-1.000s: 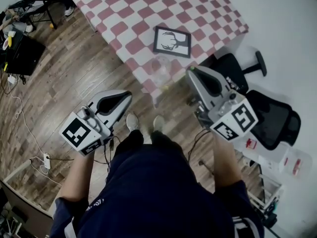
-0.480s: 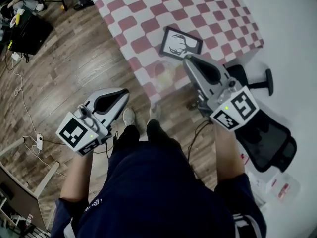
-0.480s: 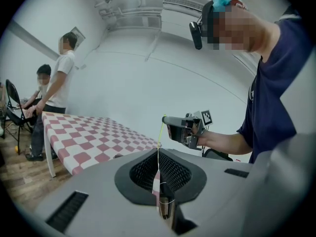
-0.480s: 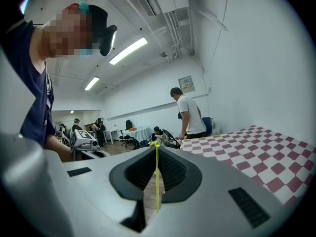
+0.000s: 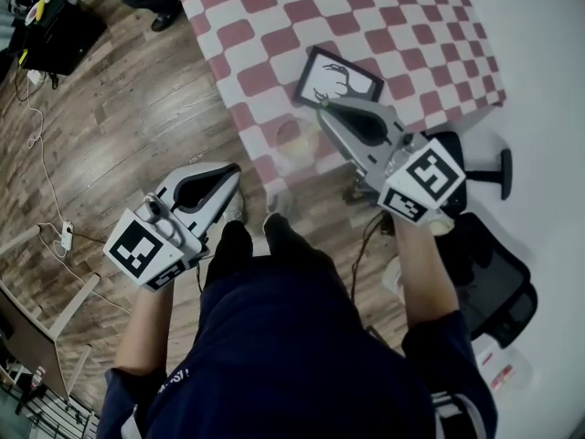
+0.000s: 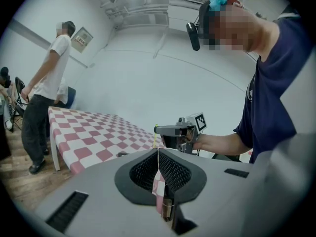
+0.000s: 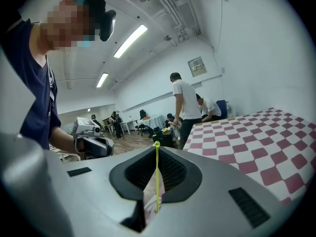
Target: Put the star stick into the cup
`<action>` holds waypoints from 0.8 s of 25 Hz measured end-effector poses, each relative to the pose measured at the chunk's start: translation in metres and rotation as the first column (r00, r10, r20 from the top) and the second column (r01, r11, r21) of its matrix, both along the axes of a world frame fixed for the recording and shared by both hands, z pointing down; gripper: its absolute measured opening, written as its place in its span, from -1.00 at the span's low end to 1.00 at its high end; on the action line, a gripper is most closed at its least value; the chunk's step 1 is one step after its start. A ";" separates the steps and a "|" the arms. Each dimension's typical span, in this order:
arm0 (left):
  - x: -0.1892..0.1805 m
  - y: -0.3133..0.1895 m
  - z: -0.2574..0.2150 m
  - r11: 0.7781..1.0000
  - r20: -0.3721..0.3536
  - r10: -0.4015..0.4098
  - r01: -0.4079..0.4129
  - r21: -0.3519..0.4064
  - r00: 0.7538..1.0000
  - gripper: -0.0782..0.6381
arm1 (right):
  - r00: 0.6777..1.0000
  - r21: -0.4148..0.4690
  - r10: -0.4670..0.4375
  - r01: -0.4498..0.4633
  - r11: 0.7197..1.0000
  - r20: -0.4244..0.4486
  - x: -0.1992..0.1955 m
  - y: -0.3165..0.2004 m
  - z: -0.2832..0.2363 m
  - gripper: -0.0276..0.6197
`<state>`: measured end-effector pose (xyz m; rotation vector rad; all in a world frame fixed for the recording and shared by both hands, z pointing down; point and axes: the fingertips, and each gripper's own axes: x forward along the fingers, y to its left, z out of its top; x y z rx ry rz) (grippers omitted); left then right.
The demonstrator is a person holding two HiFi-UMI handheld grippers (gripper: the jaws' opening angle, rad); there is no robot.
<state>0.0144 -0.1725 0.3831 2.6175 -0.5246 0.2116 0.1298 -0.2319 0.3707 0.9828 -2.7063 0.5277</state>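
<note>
A thin yellow-green star stick point(image 7: 157, 181) stands upright between the jaws of my right gripper point(image 7: 157, 149), which is shut on it. In the head view my right gripper point(image 5: 320, 110) reaches over the near edge of the red-and-white checkered table point(image 5: 384, 16). A clear cup point(image 5: 294, 142) stands just to its left on the table edge. My left gripper point(image 5: 233, 174) hangs lower left over the wooden floor, off the table, shut with nothing in it. From the left gripper view point(image 6: 158, 152) the right gripper point(image 6: 180, 131) and the stick tip point(image 6: 155, 138) show ahead.
A framed deer picture point(image 5: 336, 79) lies on the table just behind the right gripper. Black office chairs point(image 5: 489, 277) stand to the right of the table. A person point(image 6: 47, 83) stands at the table's far side. Cables and a power strip point(image 5: 66, 236) lie on the floor at left.
My right gripper has moved forward and left, from below the table edge to over it, close to the cup and picture frame. The left gripper has hardly moved.
</note>
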 end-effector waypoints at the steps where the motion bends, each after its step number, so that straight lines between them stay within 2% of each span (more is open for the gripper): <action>1: 0.002 0.000 0.002 1.000 0.001 -0.008 0.008 -0.006 1.000 -0.69 | 1.000 -0.012 -0.014 0.014 1.000 0.000 0.000 -0.001 0.006 -0.83; 8: 0.004 -0.001 0.019 0.997 0.008 -0.061 0.061 -0.040 0.998 -0.69 | 0.996 -0.083 -0.084 0.084 0.993 0.003 -0.006 -0.007 0.044 -0.83; 20: -0.003 -0.002 0.044 0.991 0.037 -0.099 0.102 -0.090 0.994 -0.69 | 0.996 -0.127 -0.073 0.080 0.989 0.058 -0.013 -0.048 0.075 -0.83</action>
